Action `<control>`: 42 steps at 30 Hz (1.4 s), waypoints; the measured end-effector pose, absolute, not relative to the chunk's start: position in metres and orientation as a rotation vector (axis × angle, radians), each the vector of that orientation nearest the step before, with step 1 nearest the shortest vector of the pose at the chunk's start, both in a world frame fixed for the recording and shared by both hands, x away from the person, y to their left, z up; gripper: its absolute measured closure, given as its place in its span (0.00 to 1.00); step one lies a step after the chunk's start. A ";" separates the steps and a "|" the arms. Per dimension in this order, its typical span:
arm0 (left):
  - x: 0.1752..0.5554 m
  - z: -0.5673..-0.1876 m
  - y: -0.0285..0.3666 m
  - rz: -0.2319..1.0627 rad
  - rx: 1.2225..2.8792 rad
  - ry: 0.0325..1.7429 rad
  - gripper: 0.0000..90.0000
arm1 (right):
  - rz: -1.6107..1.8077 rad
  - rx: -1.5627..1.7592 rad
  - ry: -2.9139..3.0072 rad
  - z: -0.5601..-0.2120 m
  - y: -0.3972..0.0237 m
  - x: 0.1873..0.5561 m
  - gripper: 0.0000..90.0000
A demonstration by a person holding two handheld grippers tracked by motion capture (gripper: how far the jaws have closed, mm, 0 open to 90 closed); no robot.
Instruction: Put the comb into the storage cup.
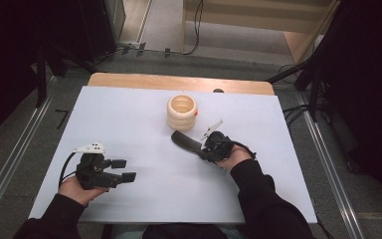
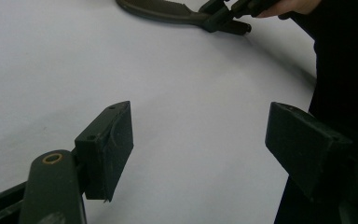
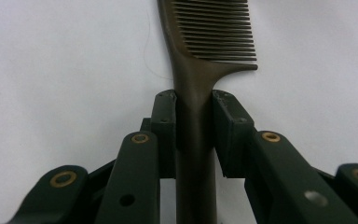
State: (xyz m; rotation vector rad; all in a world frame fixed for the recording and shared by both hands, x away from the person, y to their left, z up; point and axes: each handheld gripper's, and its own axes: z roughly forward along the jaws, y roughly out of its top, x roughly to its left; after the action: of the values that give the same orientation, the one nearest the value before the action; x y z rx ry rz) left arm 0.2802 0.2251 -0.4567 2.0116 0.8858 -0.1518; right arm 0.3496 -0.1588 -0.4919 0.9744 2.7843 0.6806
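The right gripper (image 3: 193, 100) is clamped on the handle of the dark comb (image 3: 200, 70), which lies flat on the white table (image 1: 144, 119), teeth end pointing away from it; the left gripper (image 2: 198, 140) has its jaws wide apart

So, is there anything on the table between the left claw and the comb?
No. In the high view, bare white table separates the left claw from the comb, which the right claw grips.
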 end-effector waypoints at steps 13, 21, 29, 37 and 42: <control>0.281 -0.457 0.227 -0.154 1.999 0.889 0.27 | 0.765 0.909 2.815 -0.488 -0.163 0.348 0.78; 0.281 -0.457 0.227 -0.153 1.999 0.891 0.27 | 0.911 0.858 2.795 -0.473 -0.167 0.339 0.78; 0.281 -0.457 0.228 -0.155 1.997 0.893 0.27 | 1.051 0.837 2.762 -0.460 -0.170 0.330 0.78; 0.281 -0.457 0.228 -0.155 1.994 0.895 0.27 | 1.163 0.874 2.710 -0.449 -0.168 0.323 0.78; 0.281 -0.457 0.228 -0.157 1.994 0.895 0.27 | 1.238 0.906 2.653 -0.442 -0.169 0.321 0.78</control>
State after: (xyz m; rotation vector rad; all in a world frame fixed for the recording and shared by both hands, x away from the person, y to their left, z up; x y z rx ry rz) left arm 0.2813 0.2281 -0.4568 1.9944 0.8947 -0.1568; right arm 0.3210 -0.1692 -0.4421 0.9056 2.6529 1.2378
